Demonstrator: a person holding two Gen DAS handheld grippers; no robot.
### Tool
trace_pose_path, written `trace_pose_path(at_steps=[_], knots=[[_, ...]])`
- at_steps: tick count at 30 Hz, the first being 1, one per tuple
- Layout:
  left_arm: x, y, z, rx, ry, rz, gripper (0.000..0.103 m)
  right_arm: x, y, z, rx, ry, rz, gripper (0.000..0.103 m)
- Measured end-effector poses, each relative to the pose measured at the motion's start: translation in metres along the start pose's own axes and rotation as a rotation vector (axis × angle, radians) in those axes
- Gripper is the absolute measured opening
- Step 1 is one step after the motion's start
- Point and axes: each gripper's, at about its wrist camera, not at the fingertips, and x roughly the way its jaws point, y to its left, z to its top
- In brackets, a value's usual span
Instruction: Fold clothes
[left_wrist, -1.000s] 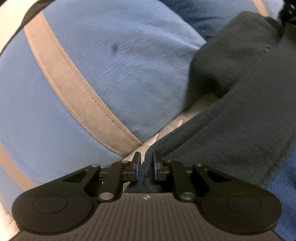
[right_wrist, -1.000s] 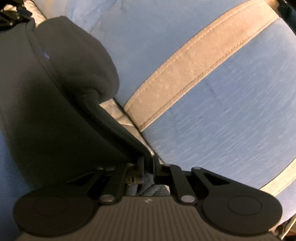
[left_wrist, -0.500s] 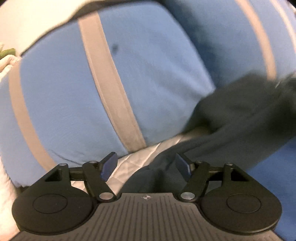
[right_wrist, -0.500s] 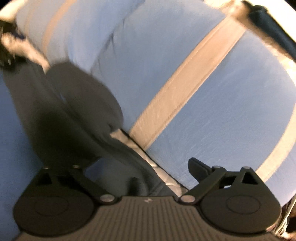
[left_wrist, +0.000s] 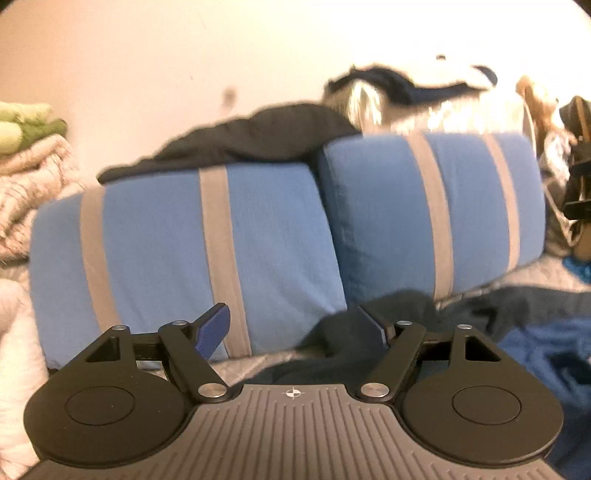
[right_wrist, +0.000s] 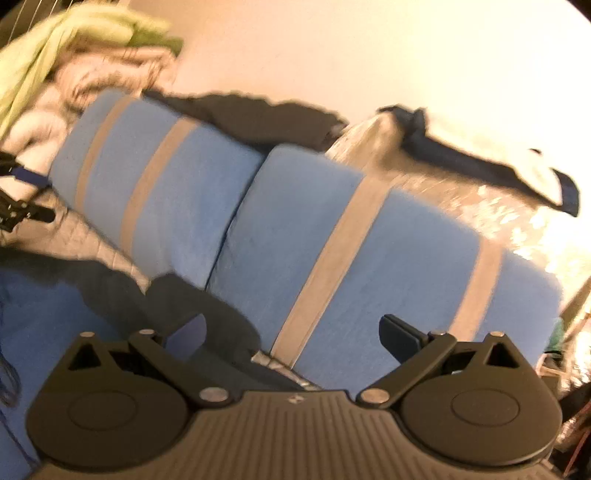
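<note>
I see the dark garment (left_wrist: 388, 332) lying on the bed (left_wrist: 243, 365), along the foot of the two blue pillows (left_wrist: 184, 258), its long side running left to right between my two tools. My left gripper (left_wrist: 295, 325) hangs above its left end, jaws opening, nothing pinched; cloth shows behind the right finger. My right gripper (right_wrist: 295, 332) hangs over the other end (right_wrist: 207, 317), jaws spread as wide as they go, empty. Both hands look equally near, I judge.
</note>
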Motion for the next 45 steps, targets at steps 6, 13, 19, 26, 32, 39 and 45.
trace_pose_path(at_steps=[6, 13, 19, 26, 32, 39, 45], knots=[[-0.061, 0.031, 0.045, -0.023, -0.098, 0.037, 0.081, -0.049, -0.028, 0.034, 0.055, -0.084, -0.078, 0.103], [-0.099, 0.080, 0.027, -0.155, -0.082, 0.030, 0.089, -0.100, -0.042, 0.062, 0.135, -0.163, -0.055, 0.103], [-0.127, 0.116, -0.051, -0.264, -0.084, 0.176, 0.089, -0.086, 0.002, 0.027, 0.174, -0.120, 0.126, 0.103], [-0.170, 0.156, -0.131, -0.387, -0.062, 0.333, 0.089, -0.049, 0.074, -0.021, 0.187, -0.033, 0.310, 0.103], [-0.199, 0.196, -0.192, -0.599, -0.048, 0.429, 0.089, -0.032, 0.124, -0.036, 0.225, -0.014, 0.450, 0.103], [-0.229, 0.223, -0.257, -0.930, -0.167, 0.445, 0.089, -0.007, 0.165, -0.074, 0.277, -0.004, 0.451, 0.103], [-0.237, 0.244, -0.312, -1.176, -0.176, 0.468, 0.088, -0.004, 0.172, -0.110, 0.313, -0.076, 0.330, 0.103]])
